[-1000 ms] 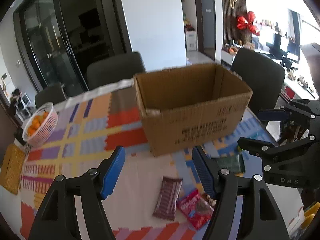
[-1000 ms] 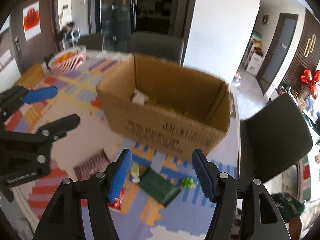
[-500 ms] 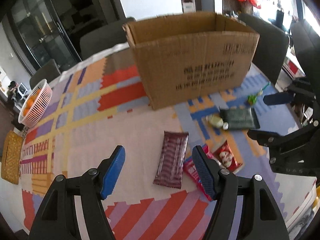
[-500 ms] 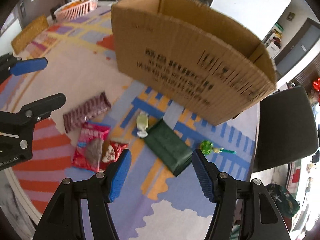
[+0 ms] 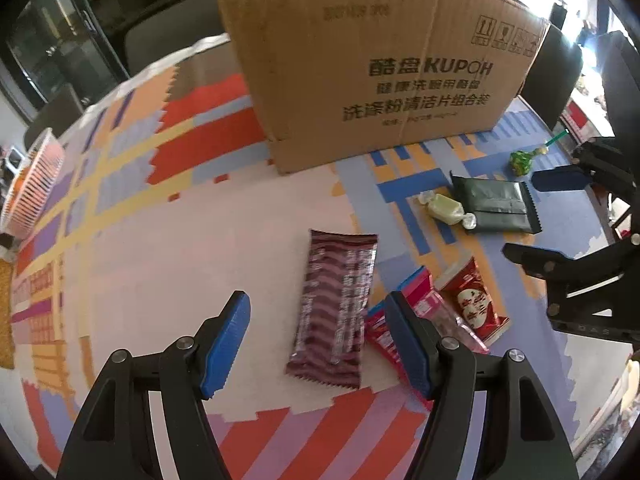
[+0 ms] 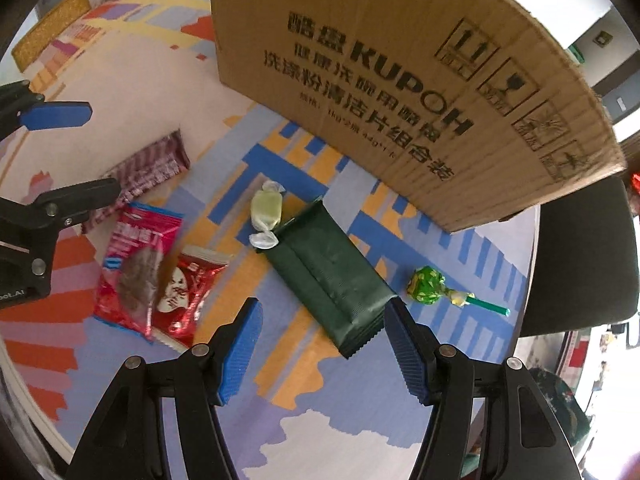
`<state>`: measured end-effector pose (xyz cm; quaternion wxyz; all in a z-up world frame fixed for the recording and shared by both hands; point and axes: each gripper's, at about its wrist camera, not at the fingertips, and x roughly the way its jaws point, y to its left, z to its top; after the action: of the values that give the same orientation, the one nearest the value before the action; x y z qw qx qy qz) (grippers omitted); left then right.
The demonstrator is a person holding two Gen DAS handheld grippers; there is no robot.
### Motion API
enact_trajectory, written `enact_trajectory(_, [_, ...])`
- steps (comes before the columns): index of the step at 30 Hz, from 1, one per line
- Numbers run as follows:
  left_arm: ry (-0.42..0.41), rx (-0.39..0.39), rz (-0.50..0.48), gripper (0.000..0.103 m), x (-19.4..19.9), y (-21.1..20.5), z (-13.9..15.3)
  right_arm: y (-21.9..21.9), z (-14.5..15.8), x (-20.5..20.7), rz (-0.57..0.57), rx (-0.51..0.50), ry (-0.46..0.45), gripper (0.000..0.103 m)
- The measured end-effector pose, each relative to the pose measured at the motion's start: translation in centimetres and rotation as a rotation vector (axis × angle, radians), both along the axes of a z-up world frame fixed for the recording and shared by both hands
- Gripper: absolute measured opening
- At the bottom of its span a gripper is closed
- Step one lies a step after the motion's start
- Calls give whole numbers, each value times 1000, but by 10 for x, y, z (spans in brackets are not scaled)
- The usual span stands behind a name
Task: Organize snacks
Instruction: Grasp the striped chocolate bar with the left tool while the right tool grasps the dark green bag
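A large cardboard box (image 5: 372, 60) stands on the patterned table; it also shows in the right wrist view (image 6: 400, 72). In front of it lie snacks. My left gripper (image 5: 318, 344) is open, just above a maroon striped packet (image 5: 338, 304). Right of that lie a pink-red packet (image 5: 404, 320) and a small red packet (image 5: 474, 300). My right gripper (image 6: 322, 344) is open over the near end of a dark green packet (image 6: 328, 272). A pale green wrapped candy (image 6: 265, 214) touches the green packet's far end. A green lollipop (image 6: 430, 286) lies to its right.
A white basket of oranges (image 5: 32, 188) stands at the table's far left. A yellow mat (image 6: 50, 30) lies near it. Dark chairs (image 6: 576, 256) stand around the table, one close to the right edge. The table edge (image 6: 24, 384) curves near the front.
Both grippers have dropped lower and closer to the snacks; the box now fills the upper views. The left gripper now sits over the maroon packet, the right over the green packet.
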<state>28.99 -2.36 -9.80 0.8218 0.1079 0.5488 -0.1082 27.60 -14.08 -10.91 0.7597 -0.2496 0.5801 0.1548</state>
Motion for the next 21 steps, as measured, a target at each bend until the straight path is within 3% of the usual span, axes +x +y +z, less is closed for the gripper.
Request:
enact_trajectory(15, [59, -65, 49, 68, 28, -3, -21, -9, -19, 32, 18, 91, 55, 64])
enact_trajectory(21, [77, -80, 53, 57, 32, -4, -26, -14, -21, 50, 16, 137, 67, 64])
